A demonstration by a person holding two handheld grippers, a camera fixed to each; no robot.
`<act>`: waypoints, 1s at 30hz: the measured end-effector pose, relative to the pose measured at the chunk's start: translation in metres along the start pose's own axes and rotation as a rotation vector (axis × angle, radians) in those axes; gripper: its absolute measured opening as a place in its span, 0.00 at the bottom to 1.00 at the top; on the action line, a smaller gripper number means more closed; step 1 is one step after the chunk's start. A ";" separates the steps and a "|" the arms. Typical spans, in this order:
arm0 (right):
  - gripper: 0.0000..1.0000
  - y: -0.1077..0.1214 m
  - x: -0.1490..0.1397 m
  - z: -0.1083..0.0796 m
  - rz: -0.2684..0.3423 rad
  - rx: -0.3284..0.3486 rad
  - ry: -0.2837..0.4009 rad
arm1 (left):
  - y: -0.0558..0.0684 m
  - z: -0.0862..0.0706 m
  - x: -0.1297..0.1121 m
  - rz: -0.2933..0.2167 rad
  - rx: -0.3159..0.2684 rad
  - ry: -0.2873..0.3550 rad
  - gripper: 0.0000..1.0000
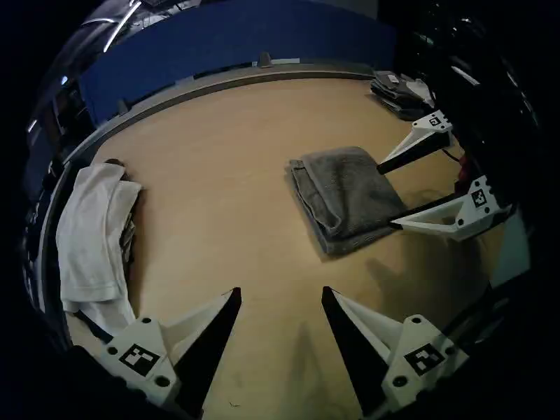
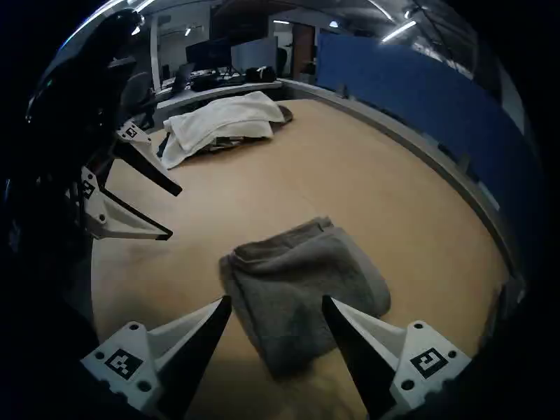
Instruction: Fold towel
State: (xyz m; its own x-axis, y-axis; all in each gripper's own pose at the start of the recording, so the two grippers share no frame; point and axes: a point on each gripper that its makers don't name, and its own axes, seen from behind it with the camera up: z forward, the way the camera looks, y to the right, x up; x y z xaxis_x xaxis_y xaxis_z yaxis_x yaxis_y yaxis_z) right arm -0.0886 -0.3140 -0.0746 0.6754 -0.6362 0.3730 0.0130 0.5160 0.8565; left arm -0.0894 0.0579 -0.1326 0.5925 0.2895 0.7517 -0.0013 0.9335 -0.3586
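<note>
- So, far left in the left gripper view there's a heap of white towels [image 1: 94,231] at the desk [image 1: 210,154] edge, loose and unfolded, well apart from the action
- Left gripper [image 1: 280,290] hangs over bare desk, jaws spread wide with nothing between them
- Middle of the desk is the grey towel [image 1: 346,199], the one being worked on. It's already a compact, thick rectangle of several layers, with a rounded fold along one side and the layer edges showing at one end. It's a bit lumpy and the corners aren't quite square
- Right gripper [image 1: 387,196] sits right at the towel's edge, jaws spread and not pinching anything. In the right gripper view the towel lies just ahead of its fingertips, and I can't tell if the tips touch the cloth
- Far right at the back there's a stack of dark folded cloths [image 1: 400,91]
- My read is the folding's basically done, with maybe one last fold or a tidy-up left. For that, the right jaws would need to close on all the layers at the near edge so the bundle doesn't drag open, and the left gripper would have to come across to help
</note>
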 end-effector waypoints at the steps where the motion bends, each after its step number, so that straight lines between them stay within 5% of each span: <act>1: 1.00 0.002 -0.003 -0.003 0.004 -0.007 -0.002 | 0.000 0.000 0.000 0.000 -0.001 0.001 0.85; 23: 1.00 0.018 -0.046 -0.021 0.067 -0.088 -0.054 | 0.004 0.001 0.008 0.016 -0.006 0.006 0.85; 30: 0.81 0.013 -0.057 -0.017 0.102 -0.081 -0.070 | 0.004 0.000 0.006 0.011 -0.005 0.005 0.85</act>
State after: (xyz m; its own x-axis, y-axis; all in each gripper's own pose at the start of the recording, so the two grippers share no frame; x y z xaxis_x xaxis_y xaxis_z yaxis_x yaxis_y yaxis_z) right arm -0.1147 -0.2612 -0.0909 0.6230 -0.6151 0.4831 0.0083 0.6228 0.7823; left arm -0.0857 0.0630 -0.1294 0.5964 0.2985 0.7451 -0.0038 0.9293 -0.3692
